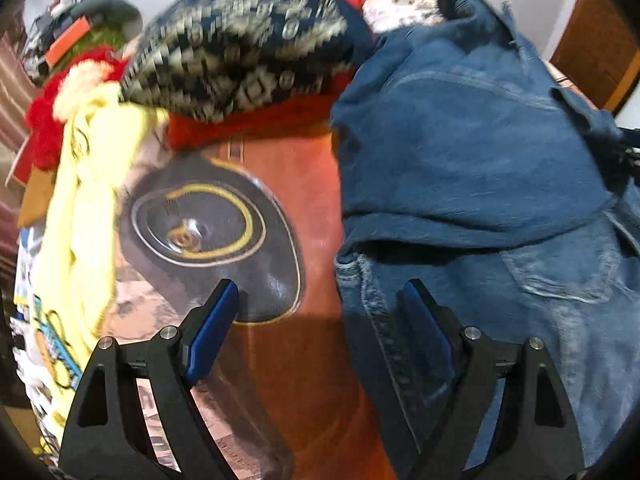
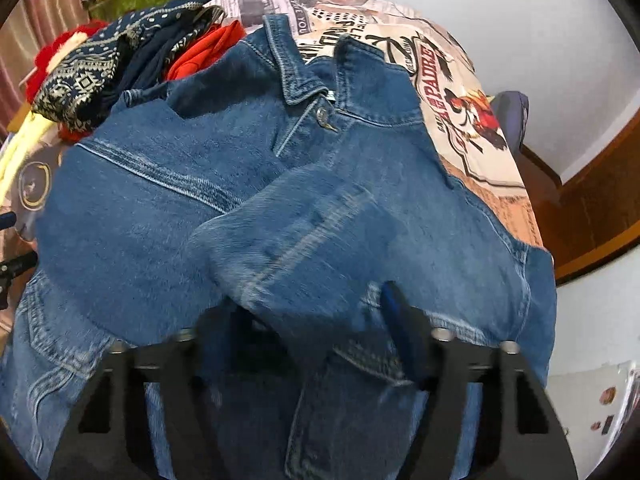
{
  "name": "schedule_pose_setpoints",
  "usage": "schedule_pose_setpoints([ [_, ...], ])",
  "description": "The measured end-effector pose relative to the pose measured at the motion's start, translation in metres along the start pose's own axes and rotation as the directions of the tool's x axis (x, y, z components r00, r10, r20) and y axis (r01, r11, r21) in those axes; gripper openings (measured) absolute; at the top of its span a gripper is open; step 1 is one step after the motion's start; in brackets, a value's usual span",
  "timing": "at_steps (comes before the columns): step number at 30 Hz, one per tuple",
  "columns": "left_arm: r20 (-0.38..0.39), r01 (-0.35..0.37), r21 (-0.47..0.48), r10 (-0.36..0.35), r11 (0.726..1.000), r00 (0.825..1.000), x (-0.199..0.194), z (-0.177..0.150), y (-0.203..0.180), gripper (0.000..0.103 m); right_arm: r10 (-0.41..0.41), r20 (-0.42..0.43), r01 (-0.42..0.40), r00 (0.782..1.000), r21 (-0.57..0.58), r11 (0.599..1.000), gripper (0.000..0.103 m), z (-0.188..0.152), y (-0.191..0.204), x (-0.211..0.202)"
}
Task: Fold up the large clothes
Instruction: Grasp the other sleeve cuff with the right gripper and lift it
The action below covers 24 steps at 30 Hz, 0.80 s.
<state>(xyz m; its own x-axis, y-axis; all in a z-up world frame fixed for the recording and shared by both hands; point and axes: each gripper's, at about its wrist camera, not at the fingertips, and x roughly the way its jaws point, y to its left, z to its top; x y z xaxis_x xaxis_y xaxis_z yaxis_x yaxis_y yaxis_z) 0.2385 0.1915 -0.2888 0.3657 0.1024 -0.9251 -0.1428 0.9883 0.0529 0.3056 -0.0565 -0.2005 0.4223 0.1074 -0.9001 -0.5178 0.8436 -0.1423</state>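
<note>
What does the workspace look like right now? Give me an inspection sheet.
Surface: printed patchwork cover, partly bare.
Job's things: blue denim jacket, collar buttoned, sleeves folded across.
Clutter: navy patterned knit, red cloth, yellow garment piled beside it.
Grippers: left gripper open over the jacket's edge; right gripper straddles a denim fold, grip unclear.
Cables: nothing seen.
Surroundings: white wall, brown wooden frame.

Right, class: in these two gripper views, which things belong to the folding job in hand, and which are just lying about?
Belonging to the job:
- denim jacket
- left gripper, open, empty, at the jacket's edge
- right gripper, denim between its fingers; grip unclear

Lying about:
- patterned navy cloth
- red cloth
- yellow garment
- printed bedspread underneath it all
</note>
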Motion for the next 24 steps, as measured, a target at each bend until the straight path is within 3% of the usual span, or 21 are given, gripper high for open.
schedule_pose_setpoints([
  [4, 0.01, -0.014, -0.026, 0.014, 1.0, 1.0, 0.015, 0.008, -0.001, 0.084, -0.039, 0.055, 0.038, 0.998, 0.016, 0.999, 0.025, 0.011, -0.003, -0.006],
  [10, 0.044, -0.061, -0.103, 0.066, 0.993, 0.997, 0.022, 0.023, -0.004, 0.084, 0.025, 0.201, -0.053, 0.979, 0.136, 0.989, 0.013, 0.042, -0.033, -0.057],
  [15, 0.095, -0.104, -0.136, 0.117, 0.985, 0.989, 0.011, 0.03, -0.009, 0.086, 0.052, 0.395, -0.133, 0.917, 0.18, 0.975, 0.011, 0.06, -0.059, -0.132],
  [17, 0.125, -0.112, -0.155, 0.132, 0.982, 0.983, 0.005, 0.035, -0.011, 0.087, 0.039, 0.457, -0.139, 0.888, 0.188, 0.972, 0.009, 0.056, -0.063, -0.154],
  [19, 0.154, -0.145, -0.176, 0.173, 0.974, 0.973, -0.001, 0.034, -0.012, 0.09, 0.039, 0.485, -0.154, 0.874, 0.201, 0.967, 0.009, 0.049, -0.069, -0.158],
  [22, 0.142, -0.161, -0.206, 0.192, 0.965, 0.971, -0.001, 0.033, -0.008, 0.09, 0.055, 0.436, -0.174, 0.898, 0.237, 0.956, 0.009, 0.037, -0.077, -0.137],
  [24, 0.128, -0.157, -0.214, 0.187, 0.964, 0.974, 0.001, 0.031, -0.005, 0.09, 0.053, 0.362, -0.159, 0.931, 0.269, 0.95, 0.009, 0.026, -0.086, -0.109],
])
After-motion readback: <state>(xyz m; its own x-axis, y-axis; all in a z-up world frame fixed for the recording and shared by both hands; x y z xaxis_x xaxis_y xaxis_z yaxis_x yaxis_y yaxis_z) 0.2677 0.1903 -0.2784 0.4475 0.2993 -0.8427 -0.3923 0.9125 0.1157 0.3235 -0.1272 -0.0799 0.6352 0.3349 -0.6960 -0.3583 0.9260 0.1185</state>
